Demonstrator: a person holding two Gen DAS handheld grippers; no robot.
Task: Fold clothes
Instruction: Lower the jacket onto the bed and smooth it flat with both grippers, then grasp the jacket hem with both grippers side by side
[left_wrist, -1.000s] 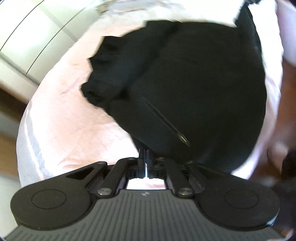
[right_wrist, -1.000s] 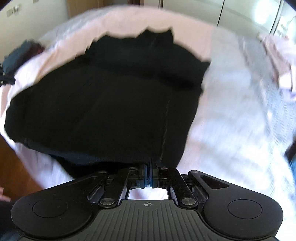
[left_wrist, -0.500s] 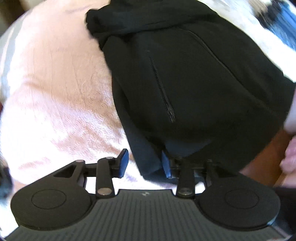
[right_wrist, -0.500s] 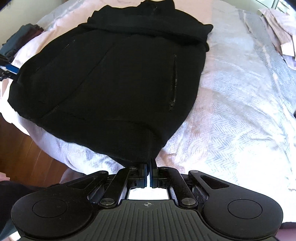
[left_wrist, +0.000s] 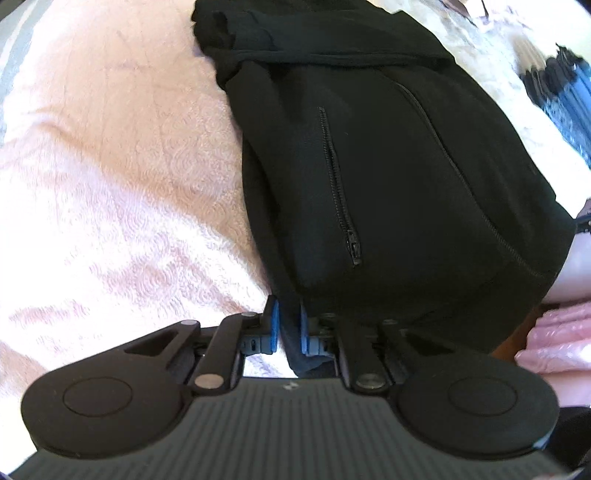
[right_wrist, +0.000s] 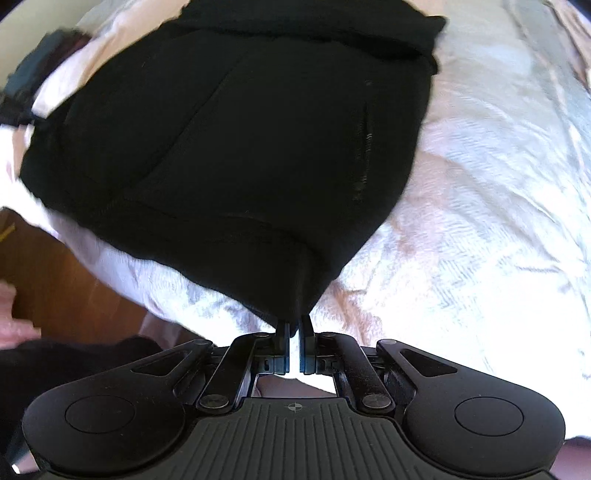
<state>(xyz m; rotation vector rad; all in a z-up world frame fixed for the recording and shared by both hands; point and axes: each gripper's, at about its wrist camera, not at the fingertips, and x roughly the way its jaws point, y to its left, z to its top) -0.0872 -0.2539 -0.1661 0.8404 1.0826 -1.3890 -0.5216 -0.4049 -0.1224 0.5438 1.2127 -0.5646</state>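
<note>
bed (left_wrist: 110, 166): a pale pink quilted cover, seen in both views; wooden floor is seen past its near edge in the right view.
jacket (left_wrist: 369, 166): black, zipped, laid flat on the bed with its hem at the near edge; a second ago it was bunched and blurred in both views, now it is spread out and its pocket zips can be read.
left corner: half a second ago the left gripper (left_wrist: 288, 328) stood open beside the hem; its jaws have just been closing, and the hem corner is now pinched between the blue pads (left_wrist: 274, 325).
right corner: the other hem corner is clamped in the right gripper (right_wrist: 294, 334), the jaws nearly meeting on the cloth, as in both earlier views.
meaning: both lower corners are now held, so the re-grip looks done and the hem is judged ready to be lifted and carried toward the collar.
risk: the left pinch is taken right at the edge, so a slip is judged possible under a hard pull.
small: a dark pile (right_wrist: 37, 74) is seen at the far left of the right view, blurred.
</note>
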